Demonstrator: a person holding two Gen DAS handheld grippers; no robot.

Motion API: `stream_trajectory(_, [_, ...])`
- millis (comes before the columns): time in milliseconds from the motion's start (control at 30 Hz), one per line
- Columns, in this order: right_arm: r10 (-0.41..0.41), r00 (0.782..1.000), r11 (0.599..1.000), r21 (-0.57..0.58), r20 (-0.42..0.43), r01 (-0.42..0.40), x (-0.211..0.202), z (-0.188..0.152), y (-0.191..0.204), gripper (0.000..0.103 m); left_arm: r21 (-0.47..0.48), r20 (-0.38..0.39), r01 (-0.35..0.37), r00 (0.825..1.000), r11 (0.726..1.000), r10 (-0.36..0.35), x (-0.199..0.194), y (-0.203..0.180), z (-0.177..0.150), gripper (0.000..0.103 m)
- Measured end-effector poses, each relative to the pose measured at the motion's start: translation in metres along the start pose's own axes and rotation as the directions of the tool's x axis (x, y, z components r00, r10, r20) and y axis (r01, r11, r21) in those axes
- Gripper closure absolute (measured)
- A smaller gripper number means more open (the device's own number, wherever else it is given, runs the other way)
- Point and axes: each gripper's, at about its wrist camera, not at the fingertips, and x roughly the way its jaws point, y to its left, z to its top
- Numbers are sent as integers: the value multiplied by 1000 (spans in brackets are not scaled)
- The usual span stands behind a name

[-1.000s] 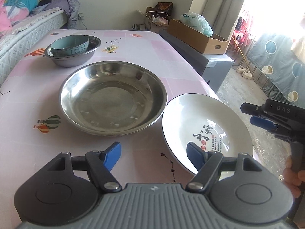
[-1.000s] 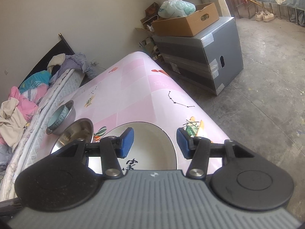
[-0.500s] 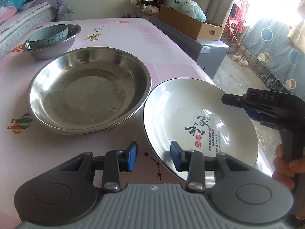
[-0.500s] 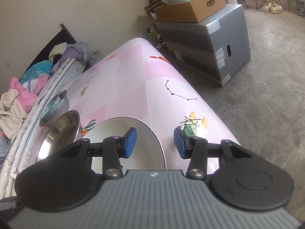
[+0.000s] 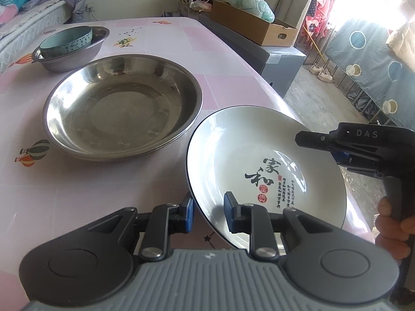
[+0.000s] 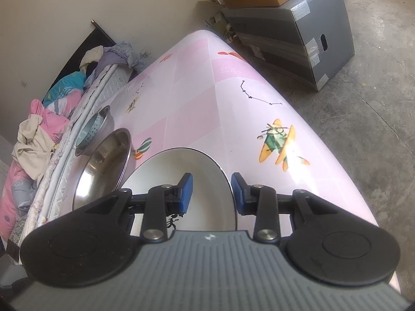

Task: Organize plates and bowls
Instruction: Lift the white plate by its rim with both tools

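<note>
A white ceramic plate [image 5: 259,160] with black calligraphy lies tilted at the near right of the pink table. My left gripper [image 5: 206,211] straddles its near rim, one finger under and one over, with a gap still showing between pads and rim. My right gripper [image 6: 211,193] is open around the plate's right rim [image 6: 228,181]; it also shows in the left wrist view [image 5: 337,150]. A large steel plate [image 5: 122,106] sits left of the white one. A teal bowl [image 5: 66,41] rests inside a steel bowl [image 5: 75,54] at the far left.
The table's right edge [image 5: 259,77] drops to a concrete floor. A grey cabinet [image 6: 298,33] with a cardboard box [image 5: 254,26] stands beyond it. A bed with clothes [image 6: 39,129] runs along the table's left side.
My left gripper moved forward and narrowed its jaws around the white plate's near rim. The plate now sits tilted. My right gripper moved in over the plate's right rim.
</note>
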Motion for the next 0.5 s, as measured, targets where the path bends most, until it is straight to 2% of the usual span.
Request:
stream_trajectory(300, [-17,1000,1000,-23,-3,17,-13,-34,21,70,-42,14,-12,1000,999,13,-18,16,-17,77])
stream_trajectory(500, [-47,999,997,-68,-3,46,-16,-40,28,71,-46,21,-5,1000,999,6,-19,18,-18,75])
